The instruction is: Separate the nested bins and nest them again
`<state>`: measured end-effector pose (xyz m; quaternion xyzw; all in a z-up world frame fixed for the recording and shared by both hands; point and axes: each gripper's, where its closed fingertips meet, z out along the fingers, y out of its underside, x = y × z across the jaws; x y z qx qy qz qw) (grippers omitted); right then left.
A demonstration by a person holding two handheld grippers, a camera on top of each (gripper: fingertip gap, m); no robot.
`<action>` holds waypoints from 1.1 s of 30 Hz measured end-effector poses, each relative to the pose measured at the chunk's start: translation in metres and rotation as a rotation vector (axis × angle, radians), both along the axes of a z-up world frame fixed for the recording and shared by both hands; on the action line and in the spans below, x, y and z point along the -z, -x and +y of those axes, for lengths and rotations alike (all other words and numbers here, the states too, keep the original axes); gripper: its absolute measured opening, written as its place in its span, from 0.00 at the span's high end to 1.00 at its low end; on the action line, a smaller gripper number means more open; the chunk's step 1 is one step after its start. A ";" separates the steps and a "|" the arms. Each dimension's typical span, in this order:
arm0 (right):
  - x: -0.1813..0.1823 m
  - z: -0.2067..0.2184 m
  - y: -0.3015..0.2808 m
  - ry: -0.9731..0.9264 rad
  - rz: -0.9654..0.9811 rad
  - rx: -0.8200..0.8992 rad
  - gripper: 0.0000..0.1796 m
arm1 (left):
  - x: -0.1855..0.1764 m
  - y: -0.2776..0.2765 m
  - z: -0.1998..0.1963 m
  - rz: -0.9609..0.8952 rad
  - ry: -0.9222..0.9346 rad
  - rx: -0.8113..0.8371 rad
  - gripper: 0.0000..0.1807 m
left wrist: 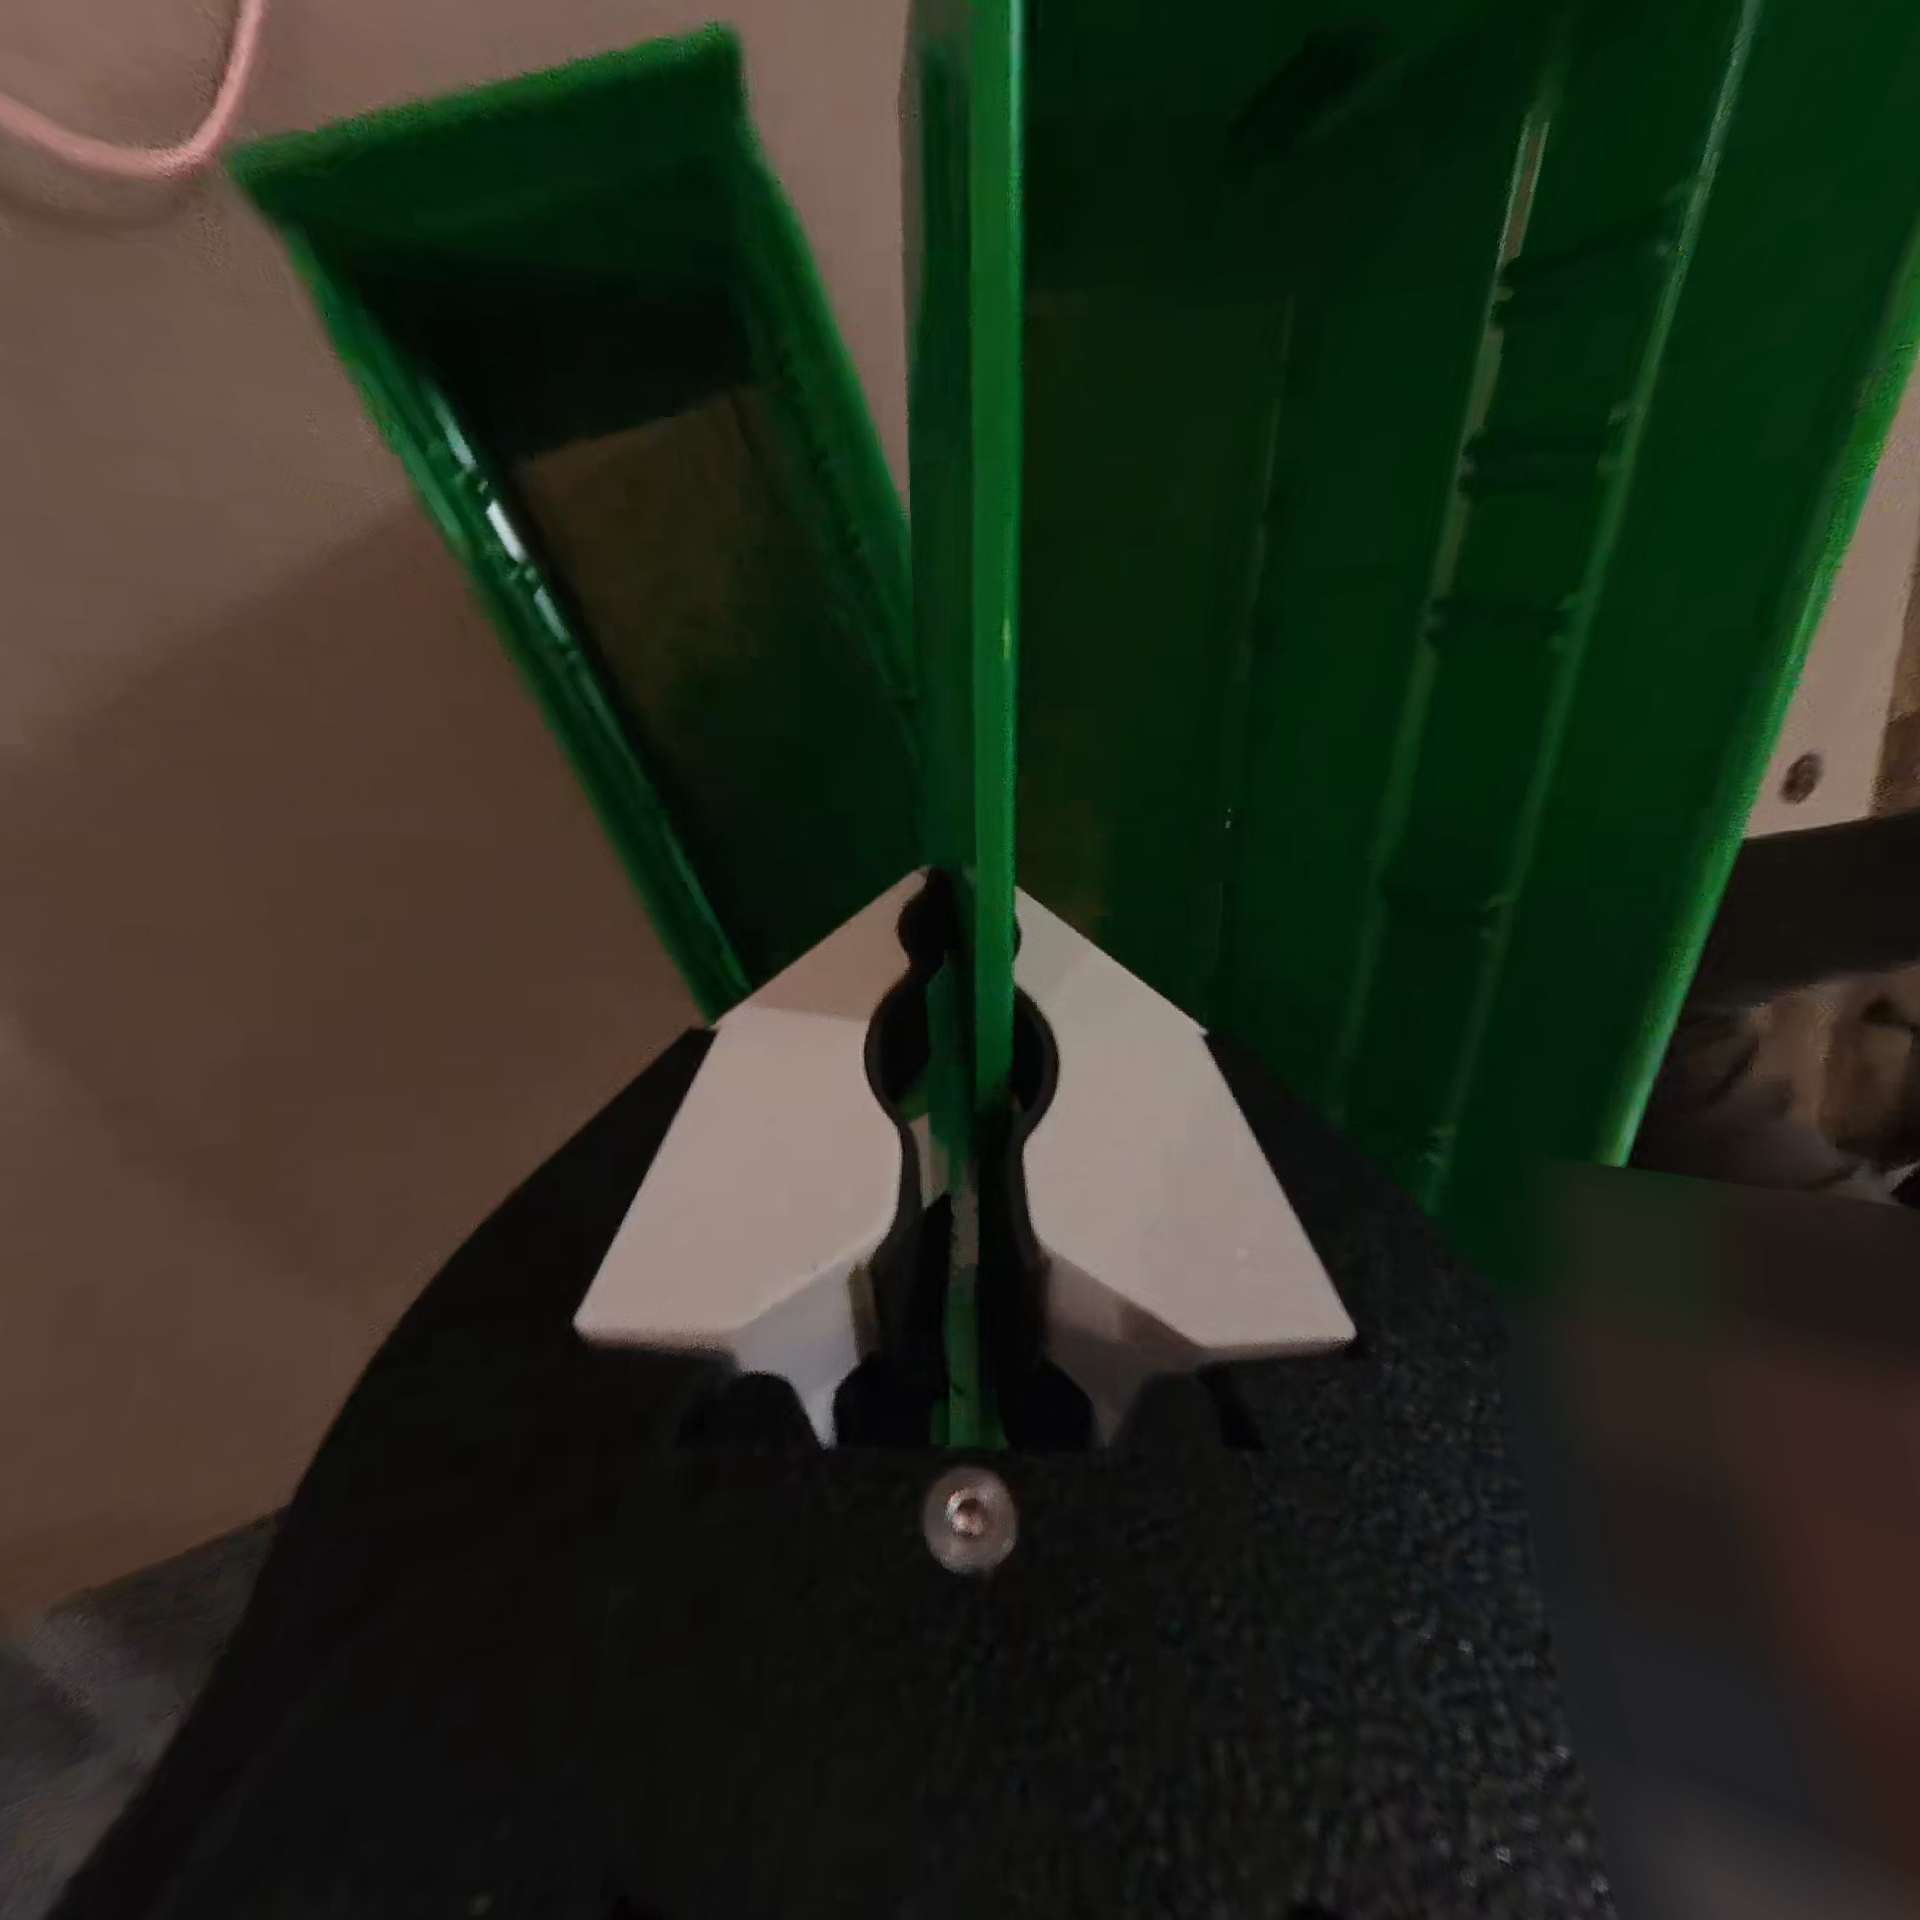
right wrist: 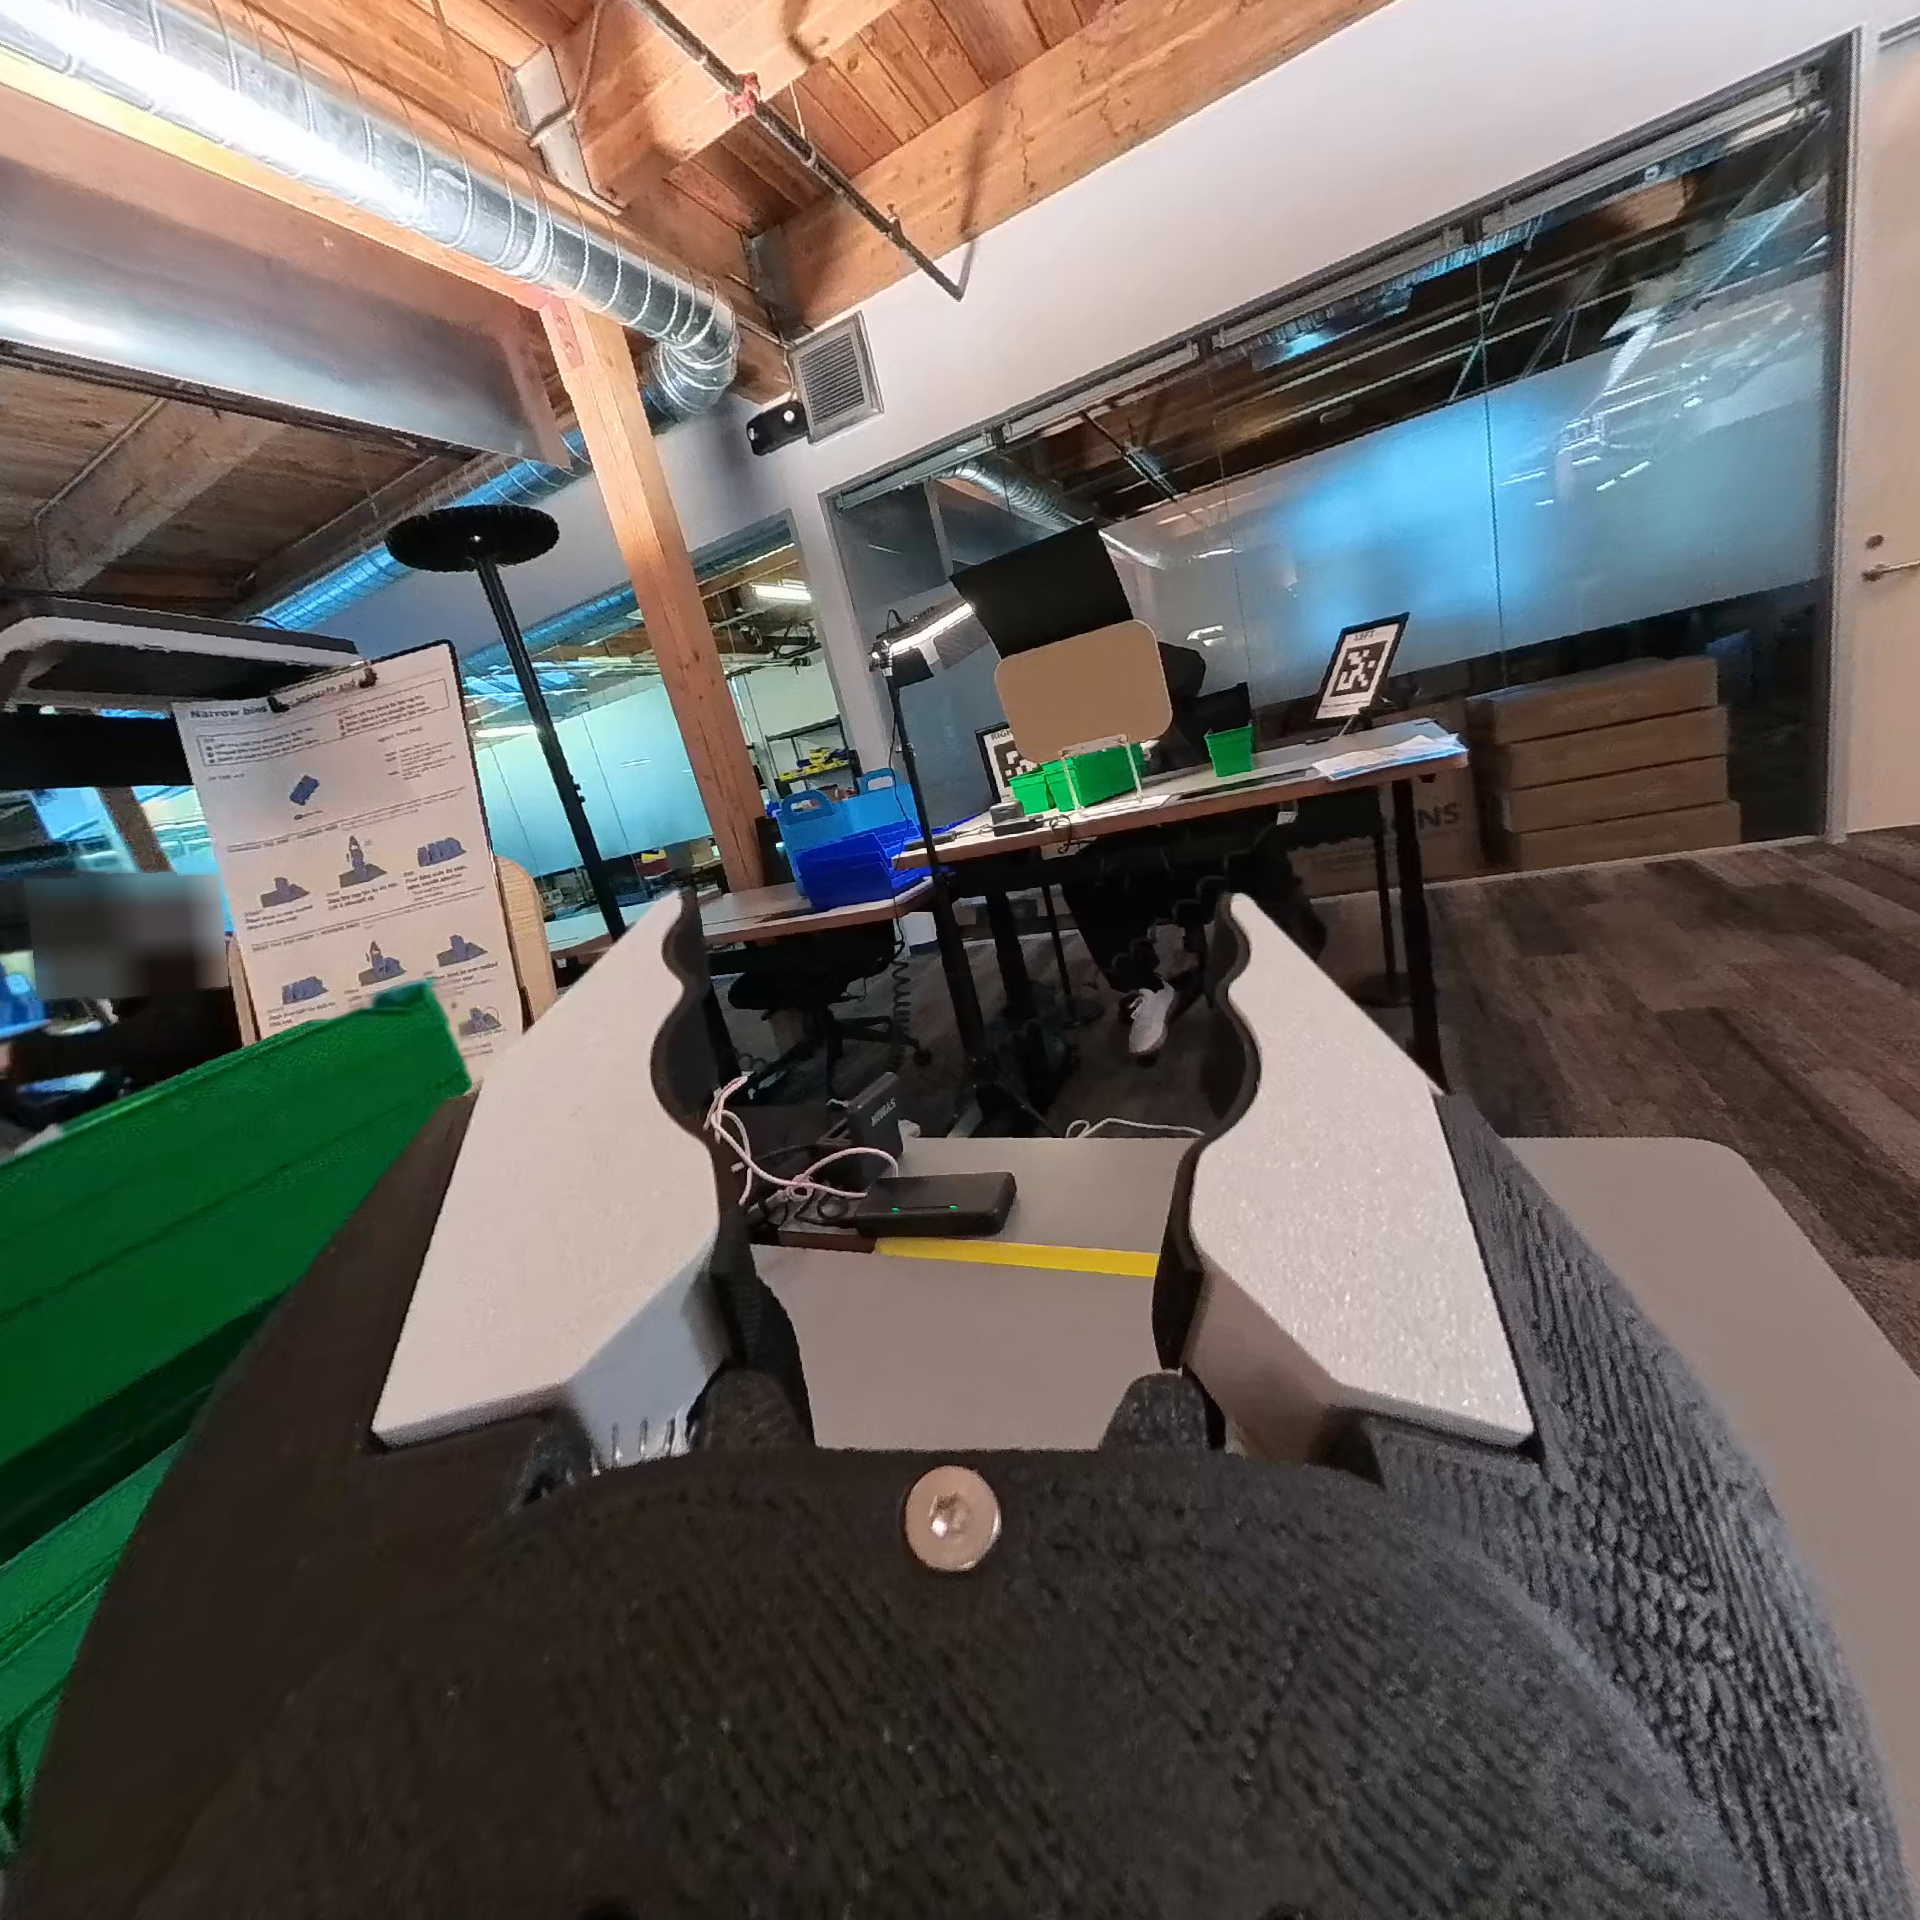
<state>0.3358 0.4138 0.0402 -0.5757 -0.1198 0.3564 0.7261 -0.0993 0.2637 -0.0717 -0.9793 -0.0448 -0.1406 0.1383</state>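
Note:
In the left wrist view my left gripper is shut on the side wall of a long narrow green bin, which fills the right half of the view. A second green bin lies to its left on the grey table, open side up and apart from the held one. In the right wrist view my right gripper is open and empty, held above the table and pointing out into the room. A green bin shows at that view's left edge, beside the left finger.
A grey table with a yellow tape strip lies under the right gripper. A black device with white cables sits at its far edge. An instruction board stands at the left. Desks with green and blue bins stand behind.

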 end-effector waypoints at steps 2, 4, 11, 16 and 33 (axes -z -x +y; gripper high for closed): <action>0.002 0.002 0.001 0.008 -0.001 -0.003 0.47 | 0.004 0.018 -0.009 -0.050 -0.012 -0.081 0.98; 0.003 0.003 0.000 0.015 0.003 -0.008 0.47 | 0.010 0.037 -0.015 -0.067 -0.016 -0.153 0.98; 0.005 0.006 0.003 0.026 0.026 -0.040 0.48 | 0.048 0.062 -0.017 -0.108 0.041 -0.344 0.99; 0.005 0.003 0.015 0.026 0.018 -0.088 0.47 | 0.059 0.059 -0.010 -0.040 0.074 -0.402 0.98; 0.003 -0.002 0.023 0.021 0.032 -0.137 0.47 | 0.089 0.058 -0.002 0.092 0.111 -0.413 0.98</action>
